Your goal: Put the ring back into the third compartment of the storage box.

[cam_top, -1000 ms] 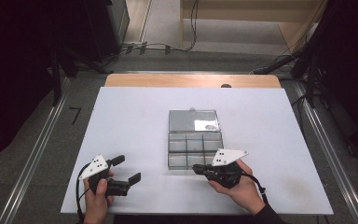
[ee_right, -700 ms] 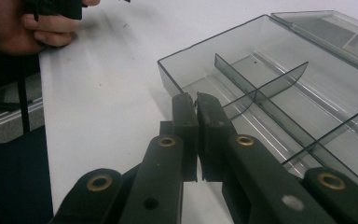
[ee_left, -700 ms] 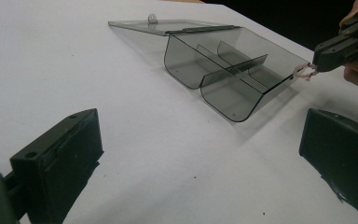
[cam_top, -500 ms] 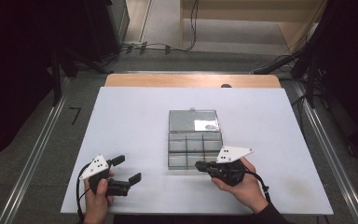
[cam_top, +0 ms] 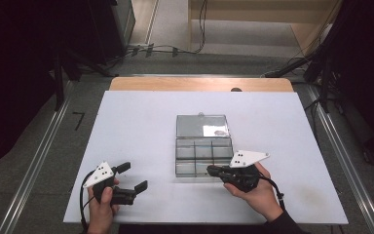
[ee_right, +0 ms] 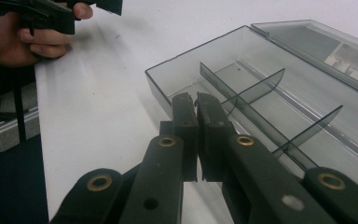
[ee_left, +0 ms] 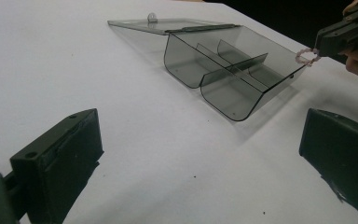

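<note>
The right tool [cam_top: 210, 170] pinches a small pink ring [ee_left: 306, 56] over the clear box [cam_top: 204, 151], whose long axis runs away from the person.

One clear plastic organizer box [cam_top: 203, 151] lies open on one white desk [cam_top: 136, 126], its single lid [cam_top: 202, 126] folded back toward 12 o'clock. Two tongs are present: the left tongs [cam_top: 132, 177] at 7 o'clock, the right tongs [cam_top: 209, 169] at 5 o'clock, pinching one small pink ring [ee_left: 306, 56].

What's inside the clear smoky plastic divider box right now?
The clear smoky plastic divider box shows bare compartments. A small pinkish ring is pinched at the right gripper above its near rim. The floor beneath the jaws is hidden.
</note>
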Demonstrator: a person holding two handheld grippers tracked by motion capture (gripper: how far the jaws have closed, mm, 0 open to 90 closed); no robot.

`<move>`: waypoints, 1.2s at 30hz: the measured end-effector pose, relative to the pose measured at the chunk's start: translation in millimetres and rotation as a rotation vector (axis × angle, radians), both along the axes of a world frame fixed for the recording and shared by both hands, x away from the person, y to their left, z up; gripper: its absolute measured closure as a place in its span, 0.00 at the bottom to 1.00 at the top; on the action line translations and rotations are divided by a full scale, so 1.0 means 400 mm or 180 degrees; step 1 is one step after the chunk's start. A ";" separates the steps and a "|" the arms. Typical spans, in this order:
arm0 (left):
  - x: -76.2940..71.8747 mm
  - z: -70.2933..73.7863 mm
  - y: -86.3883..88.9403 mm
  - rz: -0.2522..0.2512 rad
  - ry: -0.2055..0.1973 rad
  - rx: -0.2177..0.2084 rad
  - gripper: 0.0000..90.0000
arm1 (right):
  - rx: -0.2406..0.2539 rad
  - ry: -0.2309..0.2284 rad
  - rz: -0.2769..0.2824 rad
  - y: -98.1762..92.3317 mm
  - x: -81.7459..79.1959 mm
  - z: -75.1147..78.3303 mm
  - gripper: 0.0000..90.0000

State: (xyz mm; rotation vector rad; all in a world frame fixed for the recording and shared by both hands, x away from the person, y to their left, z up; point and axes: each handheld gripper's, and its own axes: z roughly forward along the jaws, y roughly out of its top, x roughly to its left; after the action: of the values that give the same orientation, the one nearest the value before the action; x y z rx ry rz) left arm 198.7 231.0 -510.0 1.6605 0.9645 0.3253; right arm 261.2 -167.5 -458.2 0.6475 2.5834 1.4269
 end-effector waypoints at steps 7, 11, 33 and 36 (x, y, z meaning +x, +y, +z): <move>0.000 0.000 0.000 0.0001 0.0001 0.0002 0.00 | 0.0045 0.0014 -0.0022 -0.009 0.004 0.006 0.94; 0.000 0.000 0.000 0.0000 -0.0002 0.0003 0.00 | 0.0067 0.0016 -0.0033 -0.014 0.006 0.010 0.94; -0.001 0.000 0.000 0.0002 -0.0012 0.0004 0.00 | 0.0146 -0.0014 -0.0187 -0.048 0.025 0.021 0.94; -0.001 0.000 0.000 0.0001 -0.0011 0.0002 0.00 | 0.0153 -0.0015 -0.0204 -0.053 0.028 0.021 0.94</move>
State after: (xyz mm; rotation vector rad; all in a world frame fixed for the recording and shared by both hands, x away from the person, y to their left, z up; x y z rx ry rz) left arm 198.4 231.0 -509.8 1.6599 0.9623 0.3288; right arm 272.4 -188.5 -449.9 0.7255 2.5080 1.4731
